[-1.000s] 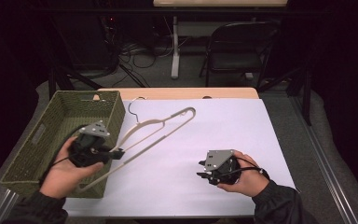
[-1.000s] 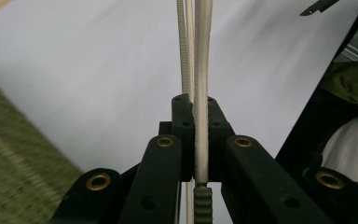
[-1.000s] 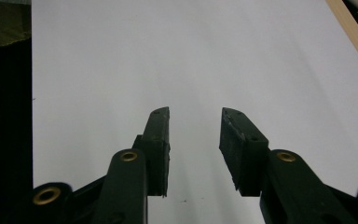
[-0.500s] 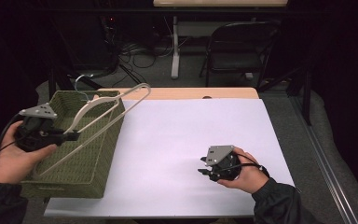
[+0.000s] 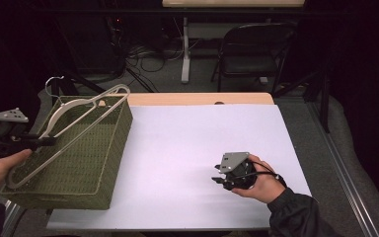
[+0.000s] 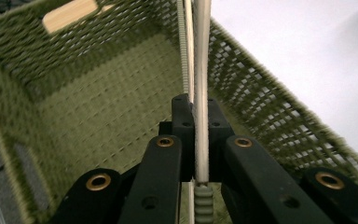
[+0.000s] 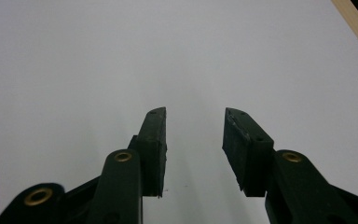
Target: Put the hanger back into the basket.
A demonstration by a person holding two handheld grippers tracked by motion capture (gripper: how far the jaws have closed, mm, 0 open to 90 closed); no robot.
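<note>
The left gripper (image 5: 42, 142) is clamped on one bar of a pale clothes hanger (image 5: 71, 123), which hangs above the open top of the green woven basket (image 5: 109, 163) at the left end of the table (image 5: 187, 143). The hanger's hook (image 5: 51, 85) pokes out past the basket's far rim, and its other end sits over the near left corner. In the left gripper view the bar (image 6: 201, 70) runs straight up between the pressed jaws, with the basket's floor below it. The right gripper (image 5: 219, 178) rests well to the right of the basket on the white tabletop; its jaws have just been opening, and nothing lies between them. The step in hand looks like laying the hanger into the basket. To do it well, the person should probably turn the hanger so its length follows the basket's long side, tip the hook end down inside the far rim first, lower until the frame rests on the floor, and only then release.
</note>
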